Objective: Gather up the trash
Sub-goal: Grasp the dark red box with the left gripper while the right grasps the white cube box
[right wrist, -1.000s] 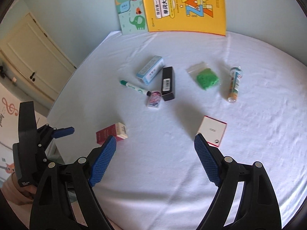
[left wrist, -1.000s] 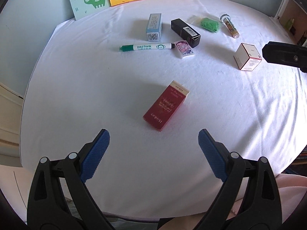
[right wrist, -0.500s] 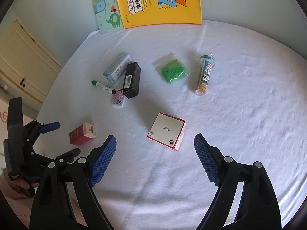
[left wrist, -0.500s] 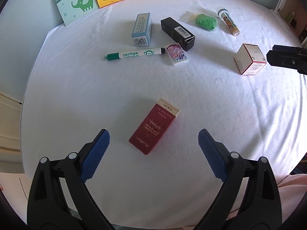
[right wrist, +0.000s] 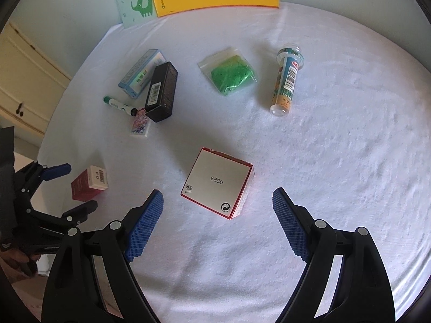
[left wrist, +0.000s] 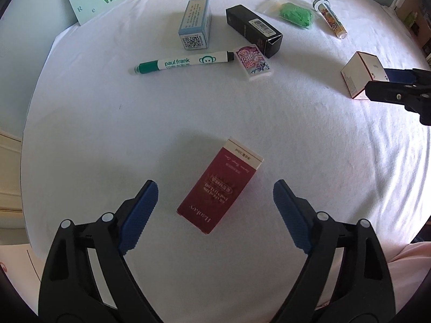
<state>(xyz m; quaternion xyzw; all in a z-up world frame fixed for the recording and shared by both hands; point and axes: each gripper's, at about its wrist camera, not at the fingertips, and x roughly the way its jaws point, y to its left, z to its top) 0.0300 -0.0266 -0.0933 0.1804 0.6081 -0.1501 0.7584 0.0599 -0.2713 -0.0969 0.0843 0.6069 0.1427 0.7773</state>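
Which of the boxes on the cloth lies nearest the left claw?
The dark red box, lying flat just ahead of the open left claw; the others sit farther away.

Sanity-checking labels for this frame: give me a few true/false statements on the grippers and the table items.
1. The left gripper is open over the dark red box. True.
2. The right gripper is clamped on the white box. False: its jaws are open and clear of it.
3. The green marker stands upright. False: it lies flat.
4. The green bag lies between the black box and the tube. True.
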